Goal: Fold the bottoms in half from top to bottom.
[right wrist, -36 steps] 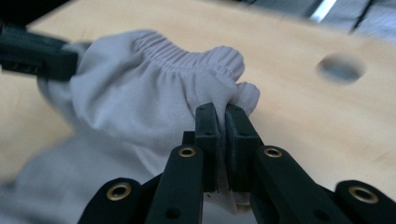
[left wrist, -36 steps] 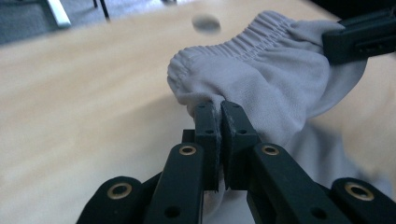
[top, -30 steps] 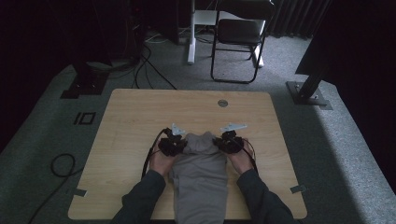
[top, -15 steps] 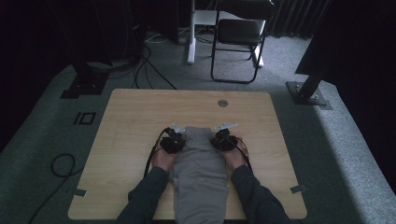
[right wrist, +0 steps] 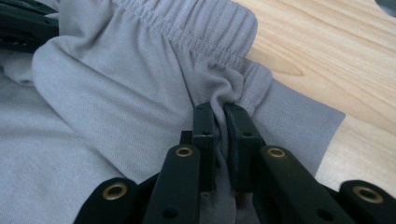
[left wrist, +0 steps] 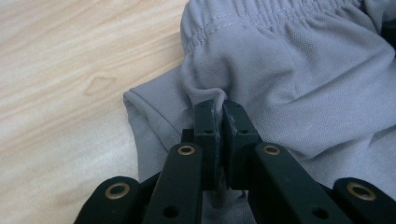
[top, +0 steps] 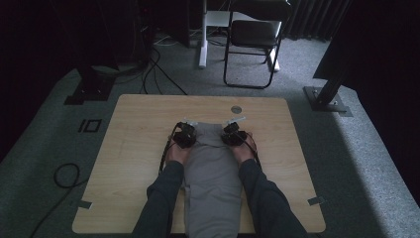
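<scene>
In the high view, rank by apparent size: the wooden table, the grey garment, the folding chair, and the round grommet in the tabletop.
1. Wooden table, largest by far.
2. Grey garment, a long strip running off the near table edge.
3. Folding chair, though it stands farther from the camera and is cut off at the top, so its rank against the garment is unsure.
4. Round grommet, smallest.

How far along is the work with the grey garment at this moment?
Done: both grips are made. The left gripper and right gripper are each shut on a pinch of the grey garment near its elastic waistband. In hand: laying it flat on the table. Left: smoothing or folding, probably; no tidy fold shows.
</scene>
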`<state>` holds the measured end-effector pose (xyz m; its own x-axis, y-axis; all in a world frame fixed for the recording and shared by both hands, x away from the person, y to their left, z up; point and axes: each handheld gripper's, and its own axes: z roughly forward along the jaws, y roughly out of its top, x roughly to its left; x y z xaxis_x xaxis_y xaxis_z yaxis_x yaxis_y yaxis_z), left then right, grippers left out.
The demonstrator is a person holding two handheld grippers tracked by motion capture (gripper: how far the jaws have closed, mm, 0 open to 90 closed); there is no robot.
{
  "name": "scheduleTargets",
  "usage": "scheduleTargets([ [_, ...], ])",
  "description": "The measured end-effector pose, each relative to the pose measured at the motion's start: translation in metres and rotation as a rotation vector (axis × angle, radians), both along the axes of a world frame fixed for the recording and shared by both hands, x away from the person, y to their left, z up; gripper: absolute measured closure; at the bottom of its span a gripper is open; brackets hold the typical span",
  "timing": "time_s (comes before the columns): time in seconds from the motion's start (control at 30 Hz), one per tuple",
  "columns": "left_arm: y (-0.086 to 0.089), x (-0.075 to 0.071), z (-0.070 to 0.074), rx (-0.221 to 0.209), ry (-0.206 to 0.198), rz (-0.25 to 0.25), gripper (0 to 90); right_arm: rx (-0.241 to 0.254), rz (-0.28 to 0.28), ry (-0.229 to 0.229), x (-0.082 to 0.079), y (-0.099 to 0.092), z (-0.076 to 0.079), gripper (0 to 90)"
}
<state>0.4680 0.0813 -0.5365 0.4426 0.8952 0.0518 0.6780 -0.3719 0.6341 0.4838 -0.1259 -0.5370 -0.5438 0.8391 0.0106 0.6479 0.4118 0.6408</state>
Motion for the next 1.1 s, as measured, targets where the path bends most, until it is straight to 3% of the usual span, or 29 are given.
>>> scheduleTargets([
  [0.2,0.0,0.002,0.0,0.004,-0.003,0.006,86.1,-0.012,-0.002,0.007,0.006,0.002,0.002,83.8],
  [0.27,0.0,0.0,0.002,0.007,-0.011,-0.007,86.2,-0.016,-0.004,-0.015,0.004,0.002,0.005,84.5],
  [0.43,0.01,-0.007,0.019,-0.065,-0.056,-0.023,86.3,0.019,0.007,-0.062,-0.002,-0.002,0.018,84.7],
  [0.5,0.011,-0.009,0.023,-0.07,-0.065,-0.029,86.4,0.052,0.012,-0.086,-0.007,-0.006,0.028,84.8],
  [0.53,0.015,-0.021,0.043,-0.109,-0.111,-0.051,86.5,0.092,0.016,-0.109,-0.014,-0.011,0.039,84.9],
  [0.6,0.018,-0.032,0.058,-0.141,-0.147,-0.063,86.6,0.128,0.02,-0.129,-0.022,-0.015,0.051,85.0],
  [0.7,0.021,-0.054,0.078,-0.168,-0.187,-0.093,86.6,0.16,0.057,-0.156,-0.038,-0.021,0.065,85.0],
  [0.77,0.023,-0.072,0.084,-0.178,-0.19,-0.12,86.5,0.179,0.082,-0.155,-0.053,-0.025,0.069,84.9],
  [0.83,0.024,-0.092,0.081,-0.183,-0.181,-0.15,86.5,0.168,0.117,-0.158,-0.07,-0.026,0.067,84.8],
  [0.93,0.021,-0.115,0.061,-0.151,-0.134,-0.188,86.4,0.147,0.162,-0.133,-0.092,-0.028,0.055,84.7],
  [1.1,0.018,-0.125,0.021,-0.105,-0.043,-0.175,86.4,0.093,0.193,-0.062,-0.114,-0.028,0.022,84.6],
])
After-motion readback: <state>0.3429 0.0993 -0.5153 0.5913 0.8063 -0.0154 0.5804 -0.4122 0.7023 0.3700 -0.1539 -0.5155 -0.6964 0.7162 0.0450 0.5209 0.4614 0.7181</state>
